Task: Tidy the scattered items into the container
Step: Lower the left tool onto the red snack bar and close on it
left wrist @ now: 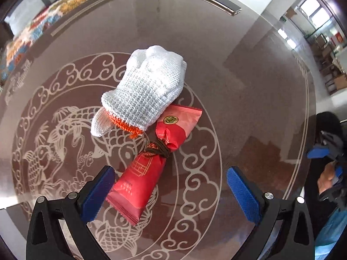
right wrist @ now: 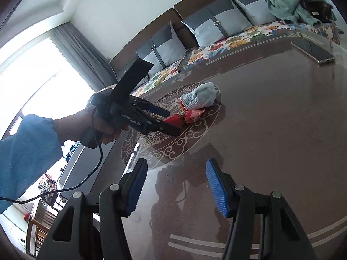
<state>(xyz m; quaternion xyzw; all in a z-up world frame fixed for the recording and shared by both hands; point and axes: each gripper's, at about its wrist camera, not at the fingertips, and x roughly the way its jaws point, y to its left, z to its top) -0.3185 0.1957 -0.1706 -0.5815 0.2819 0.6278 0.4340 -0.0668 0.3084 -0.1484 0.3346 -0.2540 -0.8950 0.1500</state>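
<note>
Left tongs, blue-padded, jaws wide apart, held just above the brown glass desk with the near end of a red wrapped packet lying between them, untouched; right tongs, jaws likewise apart and empty, over a bare stretch of desk. Packet tied round its middle with dark cord, lying on the etched fish medallion, its far end tucked under a white knitted glove with orange cuff. Beyond: phone near the far edge, then a floral-covered sofa with grey cushions.
</note>
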